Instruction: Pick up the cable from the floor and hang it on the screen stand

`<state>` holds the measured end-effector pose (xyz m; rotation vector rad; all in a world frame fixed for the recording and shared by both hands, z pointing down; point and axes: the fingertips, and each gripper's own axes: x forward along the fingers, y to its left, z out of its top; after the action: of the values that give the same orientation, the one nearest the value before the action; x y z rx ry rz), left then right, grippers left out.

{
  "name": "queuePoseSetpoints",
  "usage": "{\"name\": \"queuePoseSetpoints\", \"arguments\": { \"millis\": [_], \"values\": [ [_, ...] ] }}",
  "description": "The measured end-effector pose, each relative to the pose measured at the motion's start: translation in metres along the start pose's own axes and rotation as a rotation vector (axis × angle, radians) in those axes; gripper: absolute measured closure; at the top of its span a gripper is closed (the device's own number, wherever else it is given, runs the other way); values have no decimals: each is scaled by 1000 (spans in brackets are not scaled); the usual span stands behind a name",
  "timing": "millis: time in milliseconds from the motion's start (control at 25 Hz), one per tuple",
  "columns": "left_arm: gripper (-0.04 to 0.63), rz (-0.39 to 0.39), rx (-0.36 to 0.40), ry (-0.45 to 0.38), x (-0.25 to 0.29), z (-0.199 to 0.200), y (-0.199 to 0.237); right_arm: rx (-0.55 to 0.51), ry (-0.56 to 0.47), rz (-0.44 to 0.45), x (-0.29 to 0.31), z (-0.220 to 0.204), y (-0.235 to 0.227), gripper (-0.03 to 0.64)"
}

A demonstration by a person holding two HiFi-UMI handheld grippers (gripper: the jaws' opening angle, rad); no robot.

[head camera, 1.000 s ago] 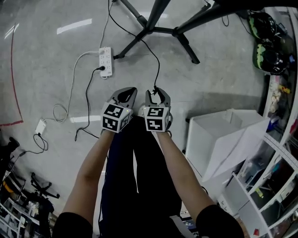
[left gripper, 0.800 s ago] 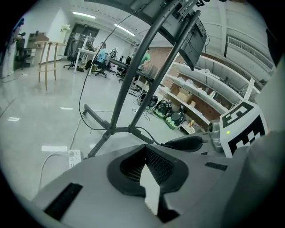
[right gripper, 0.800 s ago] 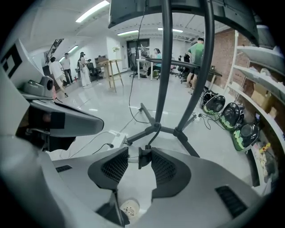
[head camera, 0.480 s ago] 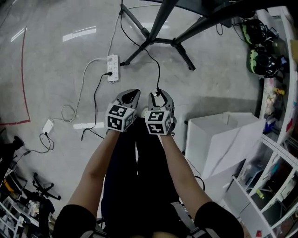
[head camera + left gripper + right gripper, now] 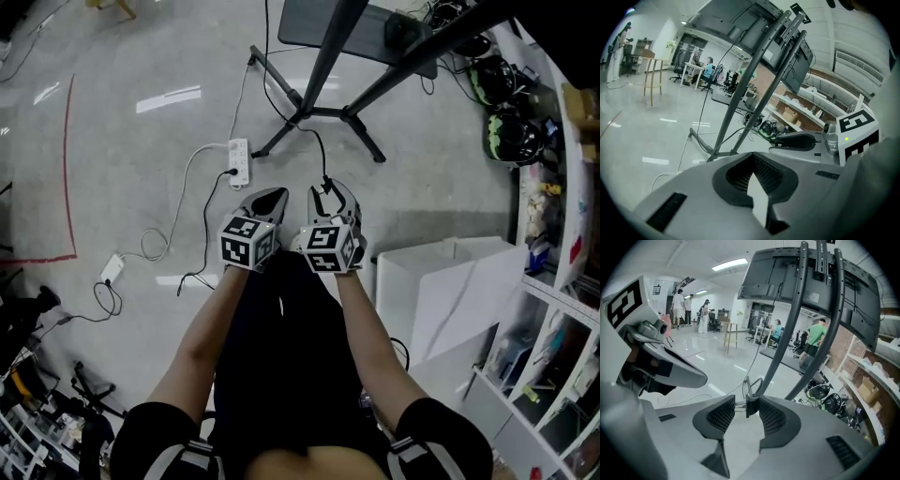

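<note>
The right gripper (image 5: 326, 194) has its jaws clenched on the end of the black cable (image 5: 750, 405), which trails toward twelve o'clock to the foot of the screen stand (image 5: 319, 89). The left gripper (image 5: 268, 198), just beside it at nine o'clock, has its jaws pressed together on nothing. A power strip (image 5: 240, 161) lies on the floor (image 5: 122, 169) at eleven o'clock.

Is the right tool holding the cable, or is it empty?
Holding it: the right tool is clamped at its tips on the black plug end of the cable.
</note>
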<state>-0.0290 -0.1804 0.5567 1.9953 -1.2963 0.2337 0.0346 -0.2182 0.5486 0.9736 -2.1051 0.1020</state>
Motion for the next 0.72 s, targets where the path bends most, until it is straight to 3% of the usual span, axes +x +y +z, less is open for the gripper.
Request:
{"name": "queuePoseSetpoints", "arguments": {
  "millis": [320,720],
  "values": [
    [589,-18,35,-36,-37,44,-34,28,-111,-10,-47,57,-12,439],
    [589,-5,41,-107,-69,95,-72,-83,-244,-54,-111,129,-38,447]
  ]
}}
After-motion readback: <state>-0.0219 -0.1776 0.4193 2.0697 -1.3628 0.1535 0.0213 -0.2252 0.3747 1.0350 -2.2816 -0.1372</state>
